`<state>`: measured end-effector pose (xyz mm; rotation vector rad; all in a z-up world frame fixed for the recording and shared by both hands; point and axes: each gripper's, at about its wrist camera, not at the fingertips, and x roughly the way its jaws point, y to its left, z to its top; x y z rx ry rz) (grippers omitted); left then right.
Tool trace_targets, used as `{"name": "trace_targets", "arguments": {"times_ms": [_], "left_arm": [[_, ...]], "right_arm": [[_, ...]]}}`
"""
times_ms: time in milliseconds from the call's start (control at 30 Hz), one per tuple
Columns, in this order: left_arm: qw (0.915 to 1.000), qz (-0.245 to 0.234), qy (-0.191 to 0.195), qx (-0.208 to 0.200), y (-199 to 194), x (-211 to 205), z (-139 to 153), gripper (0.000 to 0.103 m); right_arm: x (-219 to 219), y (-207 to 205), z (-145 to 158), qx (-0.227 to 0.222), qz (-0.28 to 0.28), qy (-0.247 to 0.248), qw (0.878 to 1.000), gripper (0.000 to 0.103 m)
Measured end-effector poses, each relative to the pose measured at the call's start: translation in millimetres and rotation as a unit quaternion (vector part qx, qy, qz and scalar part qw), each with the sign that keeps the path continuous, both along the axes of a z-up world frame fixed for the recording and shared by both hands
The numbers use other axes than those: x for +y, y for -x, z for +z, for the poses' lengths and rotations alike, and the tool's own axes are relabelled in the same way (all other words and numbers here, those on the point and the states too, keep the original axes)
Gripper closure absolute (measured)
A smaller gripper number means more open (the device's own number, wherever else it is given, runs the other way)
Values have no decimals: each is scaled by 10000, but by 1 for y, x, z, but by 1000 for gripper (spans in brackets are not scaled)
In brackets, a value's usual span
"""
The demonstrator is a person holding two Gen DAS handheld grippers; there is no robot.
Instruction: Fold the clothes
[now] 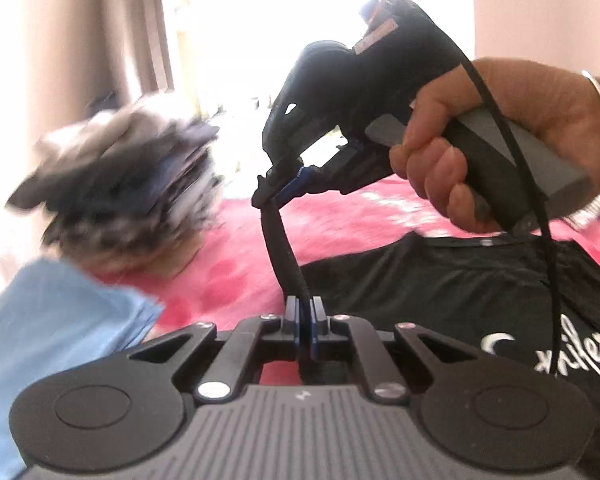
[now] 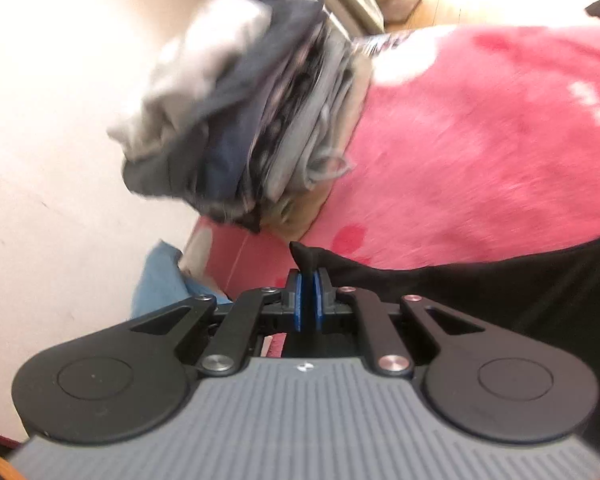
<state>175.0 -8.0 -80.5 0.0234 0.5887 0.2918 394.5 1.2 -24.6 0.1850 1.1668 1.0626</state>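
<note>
A black garment with white lettering lies on a pink bed cover. My left gripper is shut on one edge of it, and a taut black strip of its hem runs up to my right gripper, which is held in a hand and shut on the other end. In the right wrist view my right gripper pinches a black corner of the garment, which trails off to the right over the pink cover.
A blurred stack of folded grey, navy and patterned clothes sits on the bed; it also shows in the right wrist view. A light blue cloth lies at the left. A pale wall borders the bed.
</note>
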Motion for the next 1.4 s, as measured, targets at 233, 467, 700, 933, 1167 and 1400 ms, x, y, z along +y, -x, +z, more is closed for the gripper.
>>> {"name": "trace_targets", "arguments": {"times_ms": [233,467,700,933,1167,1400], "left_arm": [[9951,-813,-515,212,-25,-52,-12,97],[9831,-1516,-401,949,-39,-73,-46,73],[9738,-2012,-205,1044,5,-67,-37,64],[9811,-1211,-890,1223,-1,-24,-43,63],[9788,-1020,-1000,1471,-6,-11,-57,63],[9799,-951,-894,1510,-1,-1,-54,62]], "right_arm": [[-75,-26,-13,-38,-416,-267,9988,98],[-118,-42,-88,97,-804,-37,9967,93],[-155,-66,-109,196,-1229,0,9922,83],[-156,-41,-94,390,-640,16,9972,70],[-133,15,-73,-692,476,256,9961,70],[-124,82,-107,-2677,2282,888,9319,73]]}}
